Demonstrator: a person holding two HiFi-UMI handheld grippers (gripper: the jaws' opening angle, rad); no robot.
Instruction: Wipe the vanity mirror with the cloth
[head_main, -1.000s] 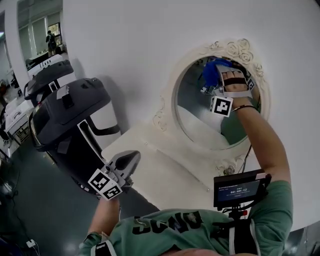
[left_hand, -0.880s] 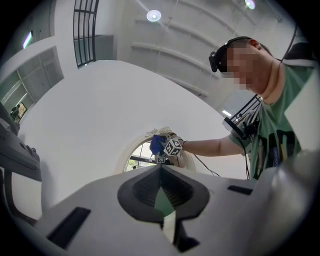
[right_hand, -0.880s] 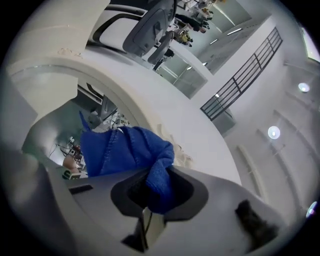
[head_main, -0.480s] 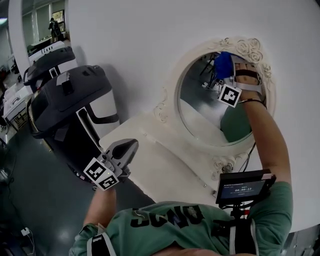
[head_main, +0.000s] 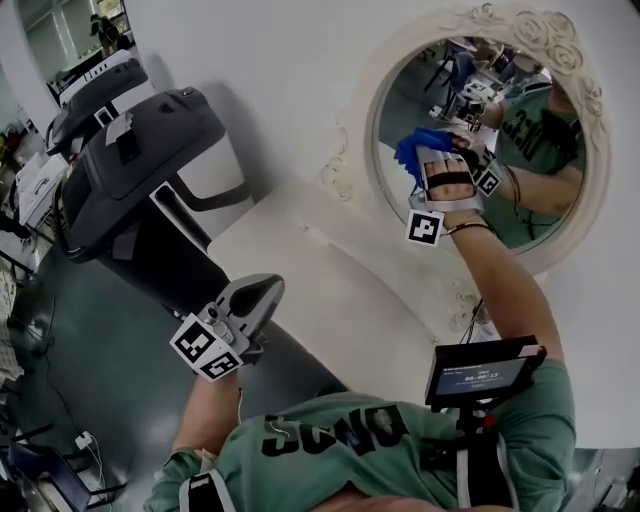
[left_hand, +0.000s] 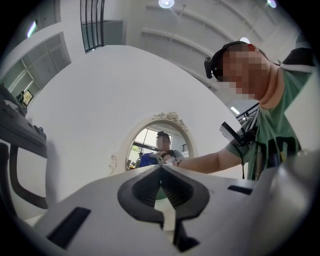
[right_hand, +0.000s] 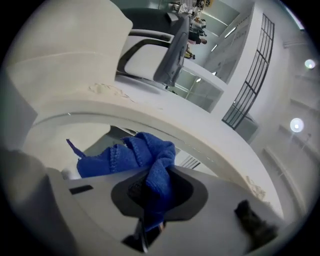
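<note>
The oval vanity mirror (head_main: 540, 130), in an ornate cream frame (head_main: 345, 170), stands against the white wall at the upper right of the head view. My right gripper (head_main: 422, 160) is shut on a bunched blue cloth (head_main: 410, 148) and holds it against the left-middle of the glass. In the right gripper view the cloth (right_hand: 142, 152) bulges out of the right gripper (right_hand: 152, 172). My left gripper (head_main: 262, 292) hangs shut and empty over the table's near edge, far from the mirror. Seen from the left gripper (left_hand: 161, 167), the mirror (left_hand: 150, 140) lies straight ahead.
A white tabletop (head_main: 330, 290) runs below the mirror. A dark grey and white chair-like machine (head_main: 140, 150) stands to the left, close to the table's corner. A small screen (head_main: 480, 375) sits on the person's chest. Dark floor lies at the lower left.
My right gripper has carried the cloth from the top of the glass down and left to its left-middle. The head view has shifted. The left gripper has hardly moved.
</note>
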